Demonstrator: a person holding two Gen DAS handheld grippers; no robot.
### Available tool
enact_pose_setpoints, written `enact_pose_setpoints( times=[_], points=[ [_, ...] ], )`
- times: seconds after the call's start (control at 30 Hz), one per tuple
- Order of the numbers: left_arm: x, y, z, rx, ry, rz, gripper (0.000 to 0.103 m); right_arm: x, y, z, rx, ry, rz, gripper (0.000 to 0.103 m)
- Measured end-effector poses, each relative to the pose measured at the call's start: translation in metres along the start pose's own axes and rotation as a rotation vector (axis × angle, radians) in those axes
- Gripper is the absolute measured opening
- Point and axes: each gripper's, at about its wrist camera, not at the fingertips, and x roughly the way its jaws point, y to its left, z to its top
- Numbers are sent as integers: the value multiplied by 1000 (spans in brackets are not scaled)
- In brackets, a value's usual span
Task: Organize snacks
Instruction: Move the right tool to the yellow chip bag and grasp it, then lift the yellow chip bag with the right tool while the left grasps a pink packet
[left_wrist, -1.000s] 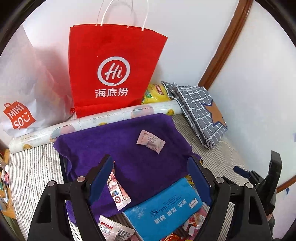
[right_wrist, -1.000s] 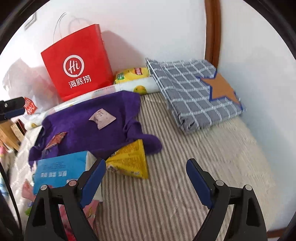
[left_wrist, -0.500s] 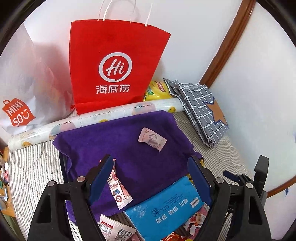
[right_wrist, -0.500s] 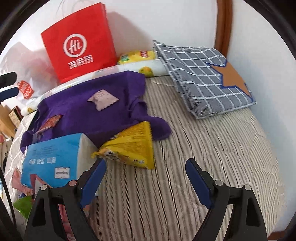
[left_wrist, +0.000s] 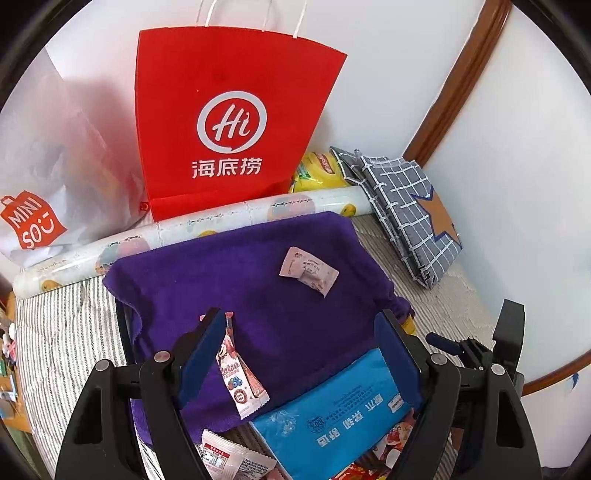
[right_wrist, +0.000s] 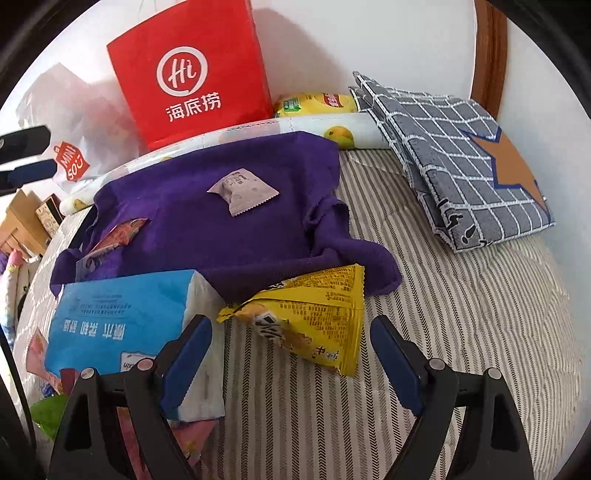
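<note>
Below the right gripper (right_wrist: 291, 360), jaws spread empty, the yellow snack packet (right_wrist: 310, 321) tapers leftward.

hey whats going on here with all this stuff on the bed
A person is sorting snacks with a handheld gripper in each hand, and neither holds anything. The right gripper is open just in front of a yellow snack bag lying at the edge of the purple towel. The left gripper is open above the towel, near a pink berry snack bar. A pale wrapped snack sits on the towel, and a blue tissue pack lies at its near edge.
</note>
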Motion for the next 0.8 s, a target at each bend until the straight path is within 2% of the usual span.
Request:
enact_pose_setpoints(
  times=[0.13,0.33,0.37,0.43,0.57,0.63,0.8],
  points=[
    [0,0,0,1,2,2,82,4,-5,0,-11,8,-36,86],
    [0,0,0,3,3,2,82,16,-7,-3,6,36,-12,86],
    [0,0,0,3,3,2,82,17,-8,-3,14,36,-3,84],
    [0,0,0,2,4,3,82,19,-10,-3,28,40,12,65],
    [0,0,0,4,3,3,82,17,-9,-4,21,32,19,59],
    [0,-1,0,5,1,4,82,14,-7,-4,6,23,21,50],
    [-1,-2,-1,7,-1,13,82,9,-4,-7,-17,27,25,49]
  ],
)
